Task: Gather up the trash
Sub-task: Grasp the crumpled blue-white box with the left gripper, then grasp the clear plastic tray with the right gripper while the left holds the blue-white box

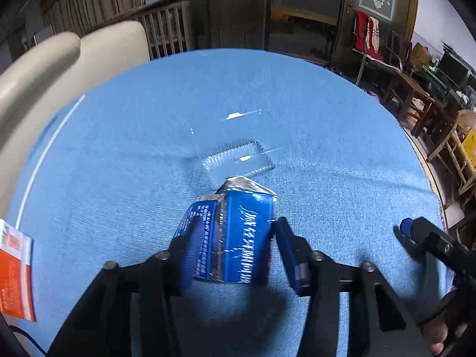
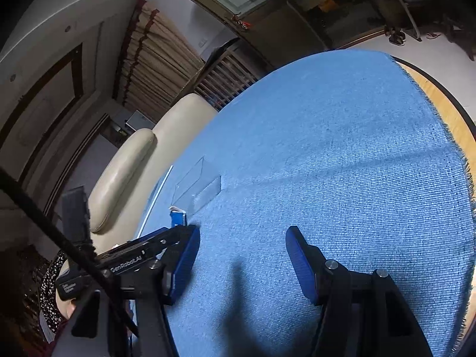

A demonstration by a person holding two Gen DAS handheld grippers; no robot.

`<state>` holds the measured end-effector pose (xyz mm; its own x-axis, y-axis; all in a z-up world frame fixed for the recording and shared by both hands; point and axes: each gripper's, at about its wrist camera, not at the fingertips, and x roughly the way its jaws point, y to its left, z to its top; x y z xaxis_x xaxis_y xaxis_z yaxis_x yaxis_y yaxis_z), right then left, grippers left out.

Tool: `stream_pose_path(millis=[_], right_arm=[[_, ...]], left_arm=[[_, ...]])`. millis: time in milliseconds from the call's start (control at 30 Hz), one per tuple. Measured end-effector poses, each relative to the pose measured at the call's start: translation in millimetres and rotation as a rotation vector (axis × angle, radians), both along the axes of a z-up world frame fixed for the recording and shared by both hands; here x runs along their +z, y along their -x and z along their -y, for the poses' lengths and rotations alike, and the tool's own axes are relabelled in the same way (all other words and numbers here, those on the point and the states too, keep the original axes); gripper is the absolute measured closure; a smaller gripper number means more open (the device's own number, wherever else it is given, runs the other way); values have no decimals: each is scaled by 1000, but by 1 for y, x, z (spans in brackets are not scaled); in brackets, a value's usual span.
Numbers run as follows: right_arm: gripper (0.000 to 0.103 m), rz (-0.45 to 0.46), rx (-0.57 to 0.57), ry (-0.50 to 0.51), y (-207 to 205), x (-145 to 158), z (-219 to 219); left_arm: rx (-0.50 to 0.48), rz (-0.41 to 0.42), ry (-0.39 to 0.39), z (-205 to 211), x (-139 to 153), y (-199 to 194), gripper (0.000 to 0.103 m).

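The left gripper (image 1: 235, 241) is clamped on a blue carton (image 1: 235, 235), torn open at the top, over the blue cloth (image 1: 134, 148). A clear plastic wrapper (image 1: 238, 160) lies just beyond, possibly touching the carton. The right gripper (image 2: 242, 261) stands apart, holding nothing.

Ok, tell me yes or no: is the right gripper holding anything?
No, the right gripper stands open over the bare blue cloth with nothing between its fingers.
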<state>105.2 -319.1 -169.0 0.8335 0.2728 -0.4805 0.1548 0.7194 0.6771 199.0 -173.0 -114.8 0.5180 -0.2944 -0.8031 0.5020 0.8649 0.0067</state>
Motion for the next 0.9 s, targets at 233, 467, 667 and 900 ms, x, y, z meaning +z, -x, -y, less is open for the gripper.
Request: stream_pose_path(millis=[233, 467, 667, 900], right_arm=[[39, -3, -10, 0, 3, -1, 3], [39, -6, -9, 5, 2, 1, 2], [39, -5, -9, 4, 3, 0, 4], [39, -4, -3, 2, 2, 0, 3]], left_arm=[[29, -105, 31, -43, -7, 12, 100], [78, -157, 138, -63, 7, 17, 71], [150, -271, 283, -62, 4, 4, 39], [255, -454, 494, -58, -24, -21, 74]])
